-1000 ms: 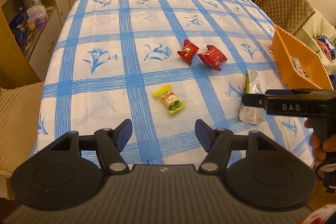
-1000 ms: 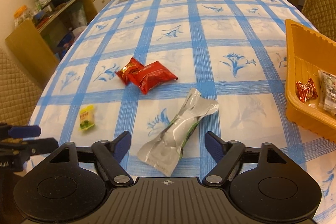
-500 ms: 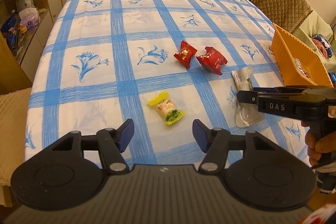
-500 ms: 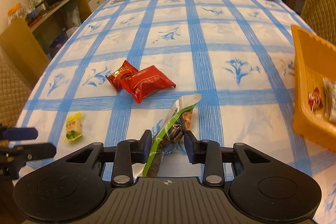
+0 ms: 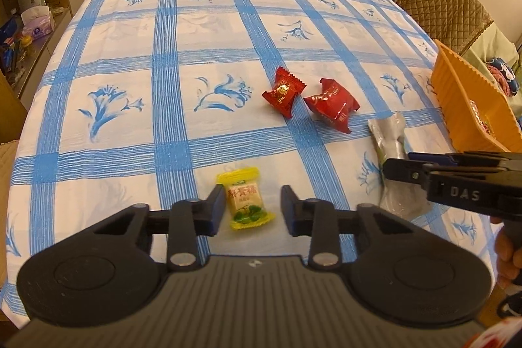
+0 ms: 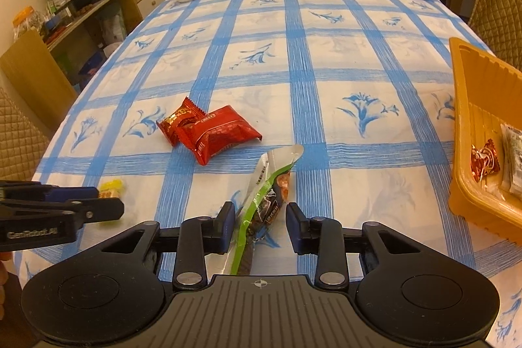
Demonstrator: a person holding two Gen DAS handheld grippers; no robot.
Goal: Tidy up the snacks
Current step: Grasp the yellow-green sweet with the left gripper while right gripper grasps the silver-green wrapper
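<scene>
Left wrist view: left gripper (image 5: 253,206) is hovering low over the blue-checked tablecloth (image 5: 169,106), jaws closing around the yellow candy (image 5: 244,201); a gap is showing on the right side, so no firm grip yet.
Beyond it: two red snack packets (image 5: 310,101) are lying side by side, mid-table.
Far right: orange tray (image 5: 466,106) is sitting at the table edge.
Right wrist view: right gripper (image 6: 260,225) is standing narrowly parted with the silver-green snack pouch (image 6: 267,185) tilted up between its jaws; pad contact cannot be told.
Tray contents: small wrapped candy (image 6: 484,160) and pale packets are lying inside.
</scene>
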